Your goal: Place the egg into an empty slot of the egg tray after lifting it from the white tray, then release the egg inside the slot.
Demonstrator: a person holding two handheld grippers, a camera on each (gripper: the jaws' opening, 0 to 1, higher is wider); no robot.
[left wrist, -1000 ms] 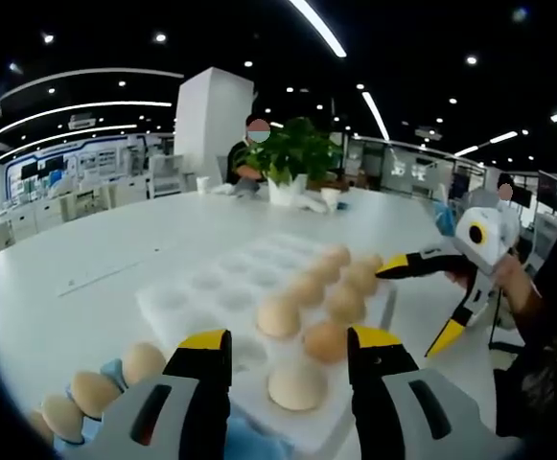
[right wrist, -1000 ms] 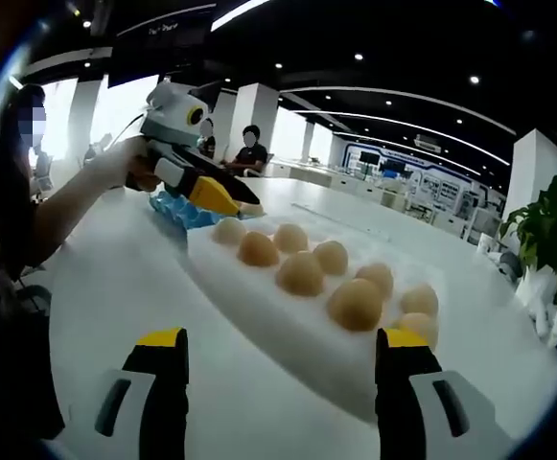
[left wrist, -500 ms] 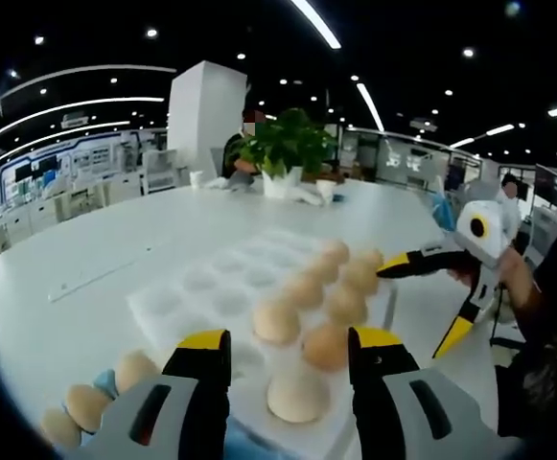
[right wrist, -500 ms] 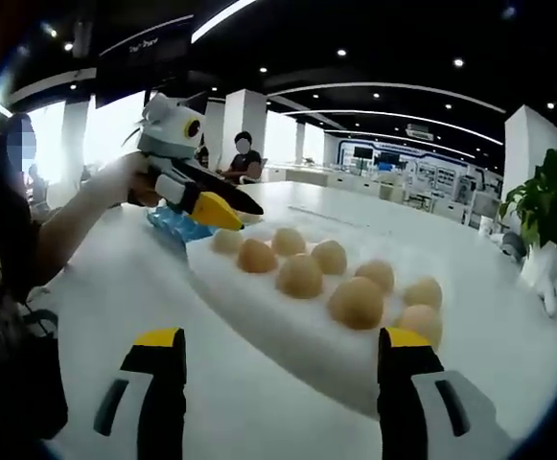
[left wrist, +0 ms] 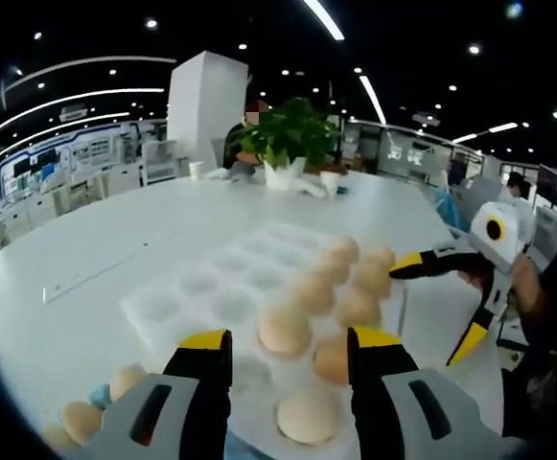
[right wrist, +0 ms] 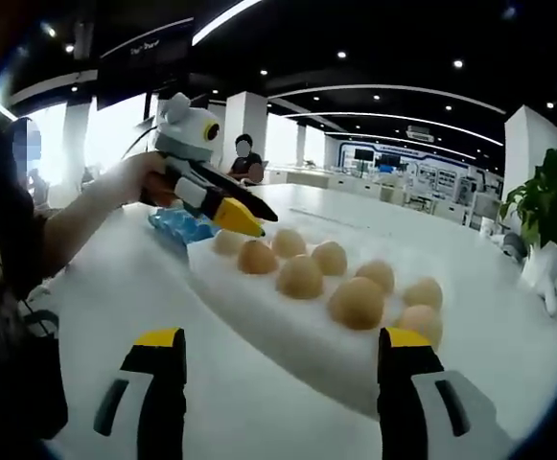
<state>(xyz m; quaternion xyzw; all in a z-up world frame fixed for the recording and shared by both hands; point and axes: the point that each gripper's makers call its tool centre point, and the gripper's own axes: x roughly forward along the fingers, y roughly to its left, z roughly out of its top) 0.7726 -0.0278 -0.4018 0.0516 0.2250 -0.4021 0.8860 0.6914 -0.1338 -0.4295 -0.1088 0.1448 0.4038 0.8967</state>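
Left gripper [left wrist: 288,350] with yellow-tipped grey jaws set apart, clamped on nothing, hovering over the near edge of the white moulded foam egg tray [left wrist: 187,302] on the white worktop [left wrist: 105,249]. Just below and between the jaws, a pale tan egg [left wrist: 309,419] resting in a near slot, apparently free of both jaws. Other tan eggs filling the right-hand rows; the left-hand hollows empty [left wrist: 228,307]. At lower left, more eggs [left wrist: 125,381] lying on something blue and white, likely the supply tray, mostly hidden.

Right gripper [right wrist: 283,350], jaws wide apart and holding nothing, off the tray's side; in the right gripper view, the left gripper [right wrist: 235,216] poised over the tray's far end.

Judging the step: release seemingly done, withdrawal or next pick pending. To do well: lift straight up, jaws kept wide so neither tip clips the seated egg or its neighbour [left wrist: 285,329]. For the next egg, approach from above, close gently on the widest part, carry level, lower fully into an empty hollow before opening.
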